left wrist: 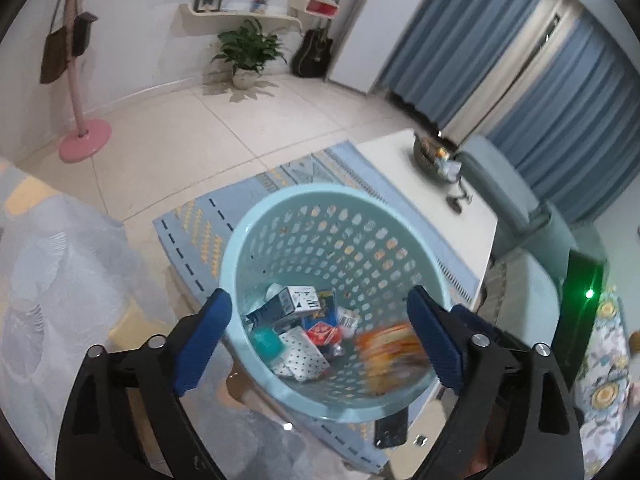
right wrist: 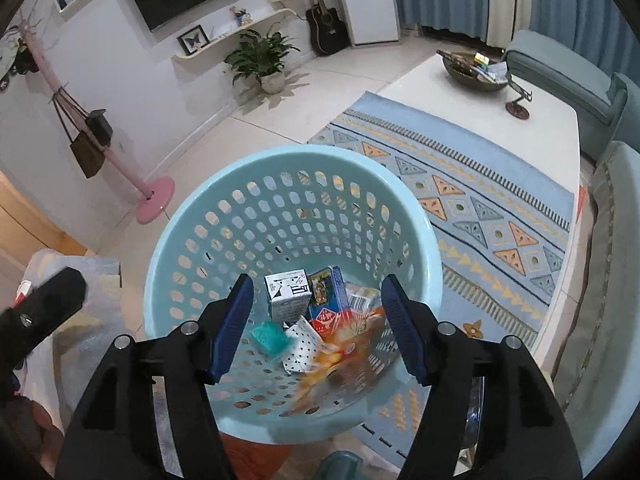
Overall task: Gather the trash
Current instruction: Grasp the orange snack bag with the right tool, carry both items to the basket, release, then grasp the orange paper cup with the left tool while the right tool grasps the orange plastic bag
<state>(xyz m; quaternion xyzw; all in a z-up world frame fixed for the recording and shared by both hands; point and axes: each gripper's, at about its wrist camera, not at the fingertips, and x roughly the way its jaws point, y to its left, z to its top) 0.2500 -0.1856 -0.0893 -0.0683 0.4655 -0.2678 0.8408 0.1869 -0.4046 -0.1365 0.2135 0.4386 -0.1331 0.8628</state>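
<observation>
Both of your grippers hang over the pale blue perforated basket (right wrist: 192, 216), pointing steeply down into it. Your left gripper (left wrist: 320, 336) has its blue pads (left wrist: 204, 336) spread wide, with nothing pinched between them. Your right gripper (right wrist: 316, 328) is also spread, though less widely, and its pads touch nothing either.

Inside the basket, on its floor, lies the collected trash: a grey-and-white carton (right wrist: 286, 292) toward the far side, a blue-and-red box (right wrist: 326, 300) just right of it, a small teal wad (right wrist: 267, 335) nearer you on the left, and a dotted white wrapper (right wrist: 302, 346) beside that. An orange snack packet (right wrist: 332, 356) shows on the right of the pile; it is smeared with blur in both views, so you cannot tell whether it is lying flat or caught mid-air.

The basket stands at the near left end of a blue patterned rug (right wrist: 480, 208). A white low table (right wrist: 552, 128) sits beyond the rug, carrying a dark bowl (right wrist: 468, 72).
</observation>
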